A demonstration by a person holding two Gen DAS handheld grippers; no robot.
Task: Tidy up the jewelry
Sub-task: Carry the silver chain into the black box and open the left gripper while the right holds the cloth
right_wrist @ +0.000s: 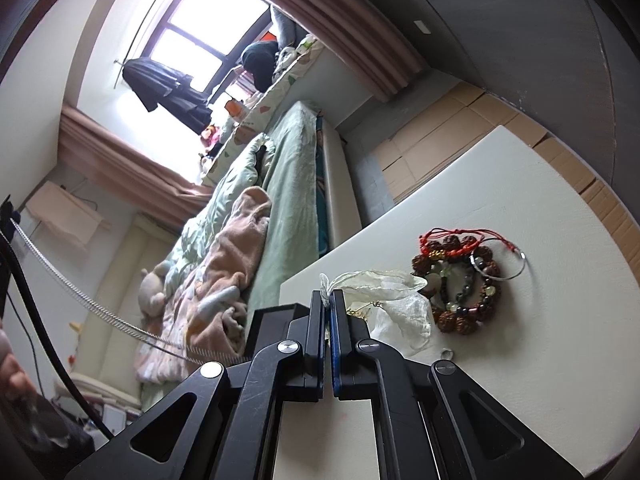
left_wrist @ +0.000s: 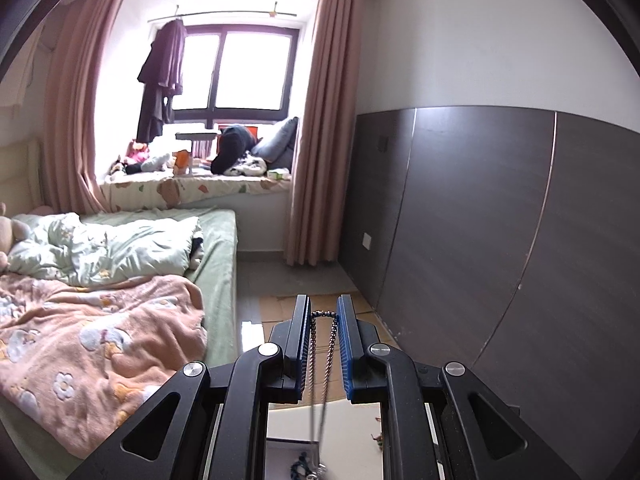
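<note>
Silver chain [left_wrist: 322, 360] hangs between the left gripper's [left_wrist: 323, 312] fingers, which stand part-open, its beaded top spanning the gap; the right gripper [right_wrist: 328, 300] is closed on the sheer pouch's [right_wrist: 394, 300] edge; bracelets [right_wrist: 466, 280] lie right of it on the worktop [right_wrist: 520, 200]; I would lower the chain slowly, pouch mouth held wide; no writing is legible.
</note>
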